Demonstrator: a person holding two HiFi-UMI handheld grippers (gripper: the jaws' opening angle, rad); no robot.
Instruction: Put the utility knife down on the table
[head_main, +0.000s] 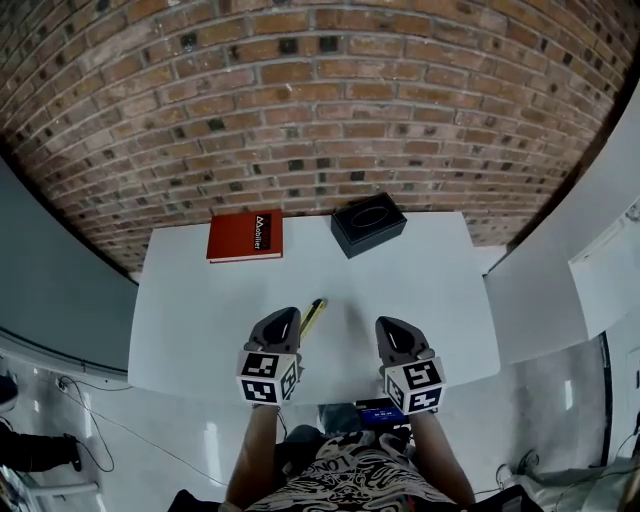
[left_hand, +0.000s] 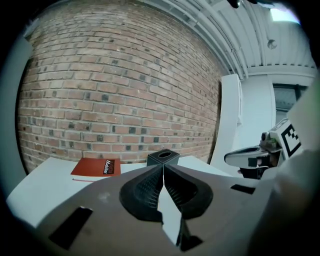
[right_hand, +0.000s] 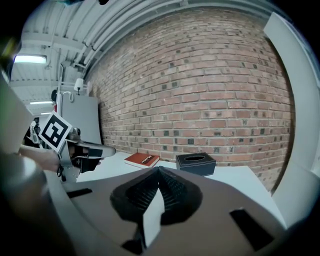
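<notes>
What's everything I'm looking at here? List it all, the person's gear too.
Red hardcover book: one, red, table's back left.
Black box with an oval top opening: one, black, table's back, right of the book.
Yellow utility knife: one, yellow, lying on the table's near half.
White table: one, white, before the wall.
Brick wall: one, red-brown, behind the table.
Left gripper: one, grey, jaws together, empty, just left of the knife.
Right gripper: one, grey, jaws together, empty, right of the knife.
</notes>
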